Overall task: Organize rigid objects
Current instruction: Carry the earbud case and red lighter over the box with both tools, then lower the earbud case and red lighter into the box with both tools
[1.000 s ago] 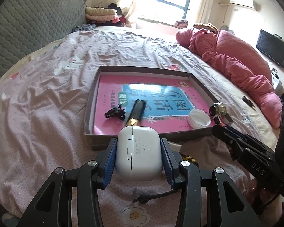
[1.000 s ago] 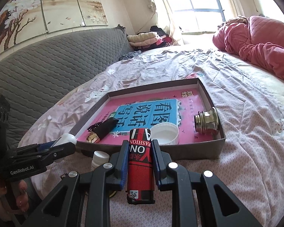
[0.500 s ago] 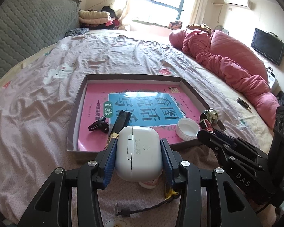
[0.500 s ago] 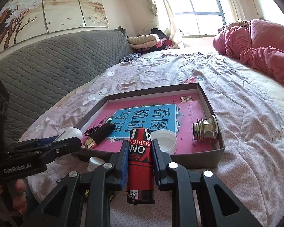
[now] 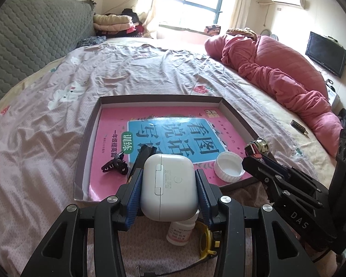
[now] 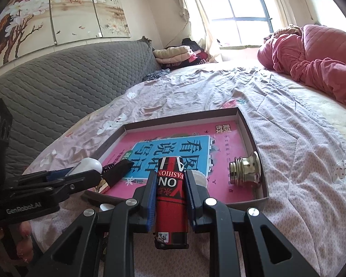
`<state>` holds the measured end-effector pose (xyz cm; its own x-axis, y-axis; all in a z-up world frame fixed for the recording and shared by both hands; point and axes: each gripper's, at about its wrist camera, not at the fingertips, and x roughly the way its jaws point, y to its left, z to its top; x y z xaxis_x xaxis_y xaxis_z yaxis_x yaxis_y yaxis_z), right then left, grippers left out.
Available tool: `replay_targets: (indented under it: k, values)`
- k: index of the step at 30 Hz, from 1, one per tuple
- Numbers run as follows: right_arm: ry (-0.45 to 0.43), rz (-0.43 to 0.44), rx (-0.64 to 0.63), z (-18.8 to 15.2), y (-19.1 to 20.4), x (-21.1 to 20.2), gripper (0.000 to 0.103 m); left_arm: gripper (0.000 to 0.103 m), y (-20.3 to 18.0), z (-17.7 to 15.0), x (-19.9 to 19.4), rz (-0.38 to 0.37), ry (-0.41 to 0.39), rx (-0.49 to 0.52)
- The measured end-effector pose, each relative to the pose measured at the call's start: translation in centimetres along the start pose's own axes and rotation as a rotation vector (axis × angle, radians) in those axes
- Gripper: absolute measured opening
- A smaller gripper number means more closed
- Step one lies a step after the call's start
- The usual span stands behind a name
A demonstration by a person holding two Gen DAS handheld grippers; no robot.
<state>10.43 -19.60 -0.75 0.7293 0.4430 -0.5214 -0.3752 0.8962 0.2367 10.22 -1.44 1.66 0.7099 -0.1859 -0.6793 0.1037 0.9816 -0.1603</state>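
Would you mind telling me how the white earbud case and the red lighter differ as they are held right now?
The white earbud case is broad, rounded and plain white; the red lighter is slim, red and black, with printed lettering. The case spreads the left hand-held gripper fairly wide, whereas the lighter leaves the right hand-held gripper nearly closed. Both are clamped between blue pads, above the near edge of the shallow box.

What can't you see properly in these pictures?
- Small white bottle, left wrist view: its top is hidden behind the white earbud case in the left tongs.
- Yellow tape measure, same view: mostly behind a tong arm.
- White cap, right wrist view: mostly behind the red lighter and right tongs.
- Lighter's far end: cut off from view.
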Motion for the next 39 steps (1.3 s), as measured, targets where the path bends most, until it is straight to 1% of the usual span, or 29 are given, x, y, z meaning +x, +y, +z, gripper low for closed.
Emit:
replay_targets:
  k: [13,25,39]
  values:
    - [-0.022,0.001,-0.019,0.6,-0.1,0.3,0.023,0.046,0.1,0.9,1.5,0.007,0.009,-0.013]
    - [-0.056,-0.005,-0.009,1.4,-1.0,0.4,0.023,0.046,-0.1,1.8,2.9,0.02,0.018,0.002]
    - [-0.07,-0.003,-0.006,1.9,-1.5,0.8,0.023,0.046,-0.6,2.9,4.5,0.022,0.028,0.016]
